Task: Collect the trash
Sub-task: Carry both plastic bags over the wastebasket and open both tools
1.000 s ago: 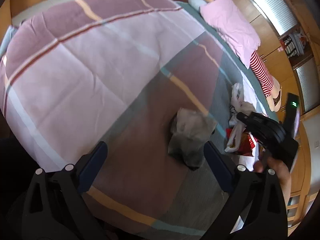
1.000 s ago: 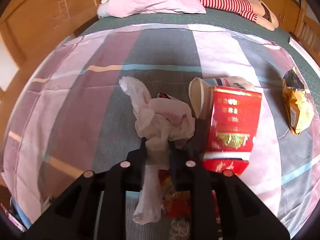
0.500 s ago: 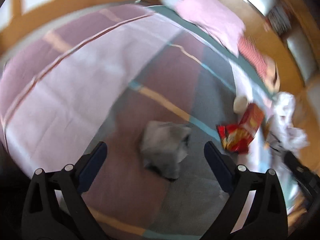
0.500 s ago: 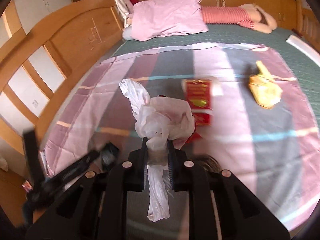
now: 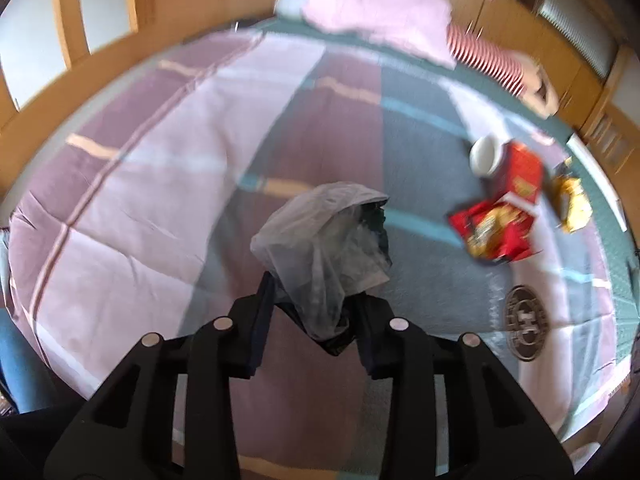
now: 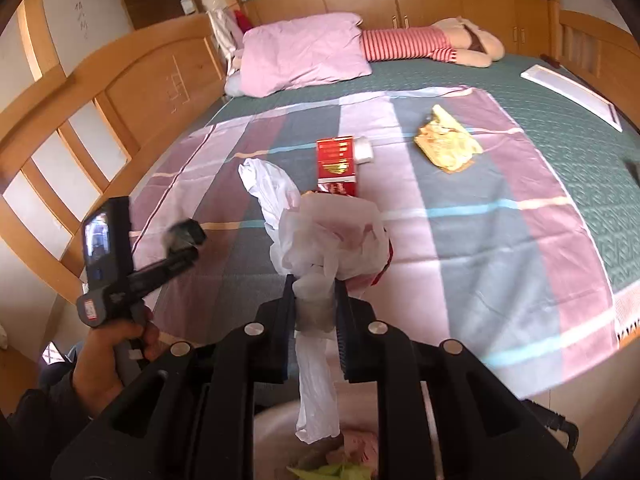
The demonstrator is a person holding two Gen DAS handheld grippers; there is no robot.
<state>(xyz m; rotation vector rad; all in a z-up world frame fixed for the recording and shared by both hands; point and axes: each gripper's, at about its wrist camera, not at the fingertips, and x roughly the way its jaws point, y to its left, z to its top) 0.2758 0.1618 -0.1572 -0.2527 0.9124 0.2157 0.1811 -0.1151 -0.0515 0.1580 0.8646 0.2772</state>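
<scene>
The right gripper (image 6: 316,300) pinches a white plastic bag (image 6: 328,236) directly above the trash bin (image 6: 280,432). The left gripper (image 5: 314,304), whose jaws have just been closing, grips a grey bag (image 5: 320,240) over the bedspread (image 5: 140,200).

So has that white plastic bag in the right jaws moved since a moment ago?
Yes. The white bag, pinched in the right gripper, has been carried back from the red box, toward the near edge of the bed.

My left claw (image 5: 314,304) has just been closing and now pinches a grey plastic bag (image 5: 324,240) on the bed (image 5: 140,184). Right of the bag I see a red wrapper (image 5: 494,232), red box (image 5: 520,172), white cup (image 5: 486,155) and yellow packet (image 5: 572,204).
</scene>
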